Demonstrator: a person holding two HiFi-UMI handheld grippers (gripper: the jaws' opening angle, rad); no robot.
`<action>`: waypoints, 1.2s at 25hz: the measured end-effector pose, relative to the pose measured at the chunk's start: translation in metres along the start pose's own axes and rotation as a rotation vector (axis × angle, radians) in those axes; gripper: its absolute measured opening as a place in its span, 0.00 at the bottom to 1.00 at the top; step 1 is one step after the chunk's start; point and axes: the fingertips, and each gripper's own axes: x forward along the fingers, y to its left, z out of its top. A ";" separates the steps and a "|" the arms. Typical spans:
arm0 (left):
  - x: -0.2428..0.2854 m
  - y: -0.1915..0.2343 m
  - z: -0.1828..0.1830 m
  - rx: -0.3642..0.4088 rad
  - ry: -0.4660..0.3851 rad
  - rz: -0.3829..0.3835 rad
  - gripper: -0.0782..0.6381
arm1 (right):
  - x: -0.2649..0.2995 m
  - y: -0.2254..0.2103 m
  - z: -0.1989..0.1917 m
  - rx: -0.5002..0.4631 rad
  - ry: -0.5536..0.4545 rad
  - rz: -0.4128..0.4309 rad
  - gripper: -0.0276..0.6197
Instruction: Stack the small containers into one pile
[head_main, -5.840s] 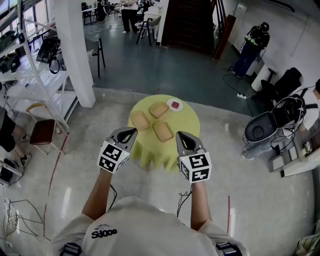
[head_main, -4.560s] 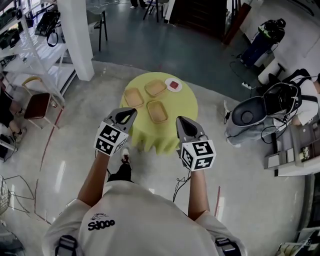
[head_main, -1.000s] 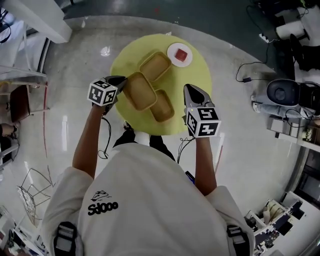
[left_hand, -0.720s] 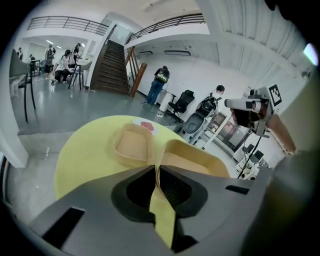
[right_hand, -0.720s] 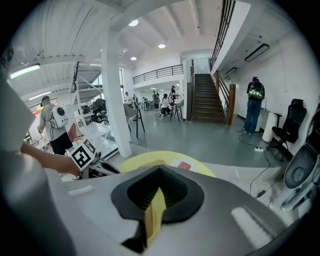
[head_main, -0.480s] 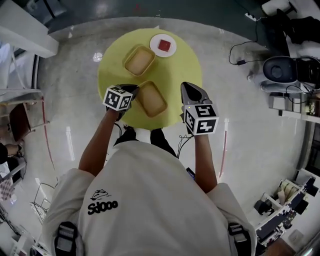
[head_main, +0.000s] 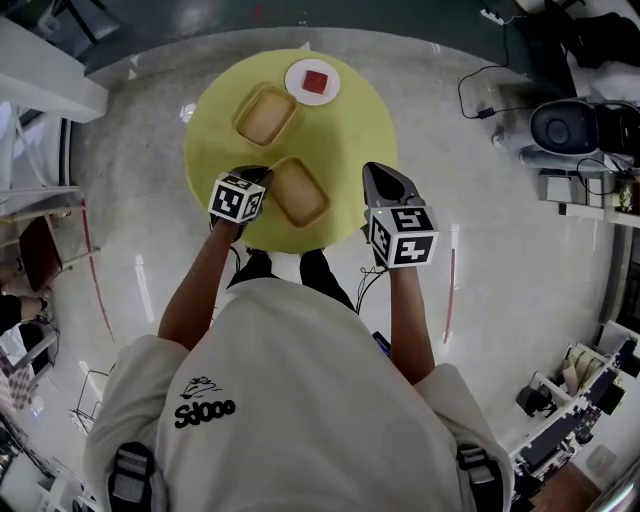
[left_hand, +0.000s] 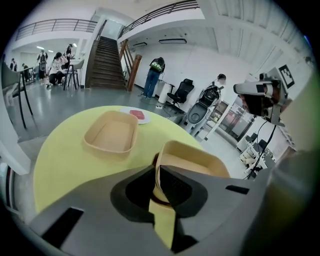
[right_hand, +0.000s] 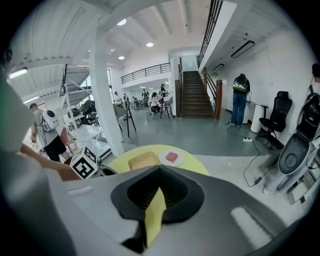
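1. At upper centre of the head view: round yellow surface (head_main: 350, 130), carrying two tan containers and a white plate (head_main: 296, 84).
2. Near the surface's lower edge: near container (head_main: 300, 191), lying slantwise from upper left to lower right, with the left claw (head_main: 256, 176) at its left rim.
3. Left claw in its own view (left_hand: 156, 167): closed narrow on the thin wall of the near container (left_hand: 195, 162), one pad on each side of the rim. Cannot tell whether that container rests on the yellow surface (left_hand: 60, 160) or hangs just above it.
4. Toward the surface's upper left: far container (head_main: 265, 115), upright, open side up, apart from the near one. Sits left of centre in the left gripper view (left_hand: 111, 134), beyond the jaws.
5. Just up and right of the far container: the plate, close to the surface's upper rim, bearing a red square piece (head_main: 316, 81). Shows behind the far container in the left gripper view (left_hand: 145, 119).
6. At the surface's right edge in the head view: right claw (head_main: 375, 180), apart from both containers, touching nothing.
7. Right claw in its own view (right_hand: 160, 169): tips drawn together, gripping nothing, only a slit of yellow cloth showing lower down. Looks past them onto the surface (right_hand: 196, 165), the far container (right_hand: 142, 160), the plate (right_hand: 161, 158) and, at left, the left claw's marker cube (right_hand: 84, 162).
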 end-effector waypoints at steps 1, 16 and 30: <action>-0.002 0.001 0.002 0.015 -0.006 0.008 0.16 | 0.001 0.001 0.001 -0.001 -0.001 0.003 0.06; -0.017 0.020 0.022 0.040 -0.089 0.034 0.24 | 0.008 0.005 -0.001 -0.006 0.014 0.016 0.06; -0.008 0.143 0.044 -0.568 -0.301 0.213 0.29 | 0.018 0.000 -0.006 0.017 0.042 -0.037 0.06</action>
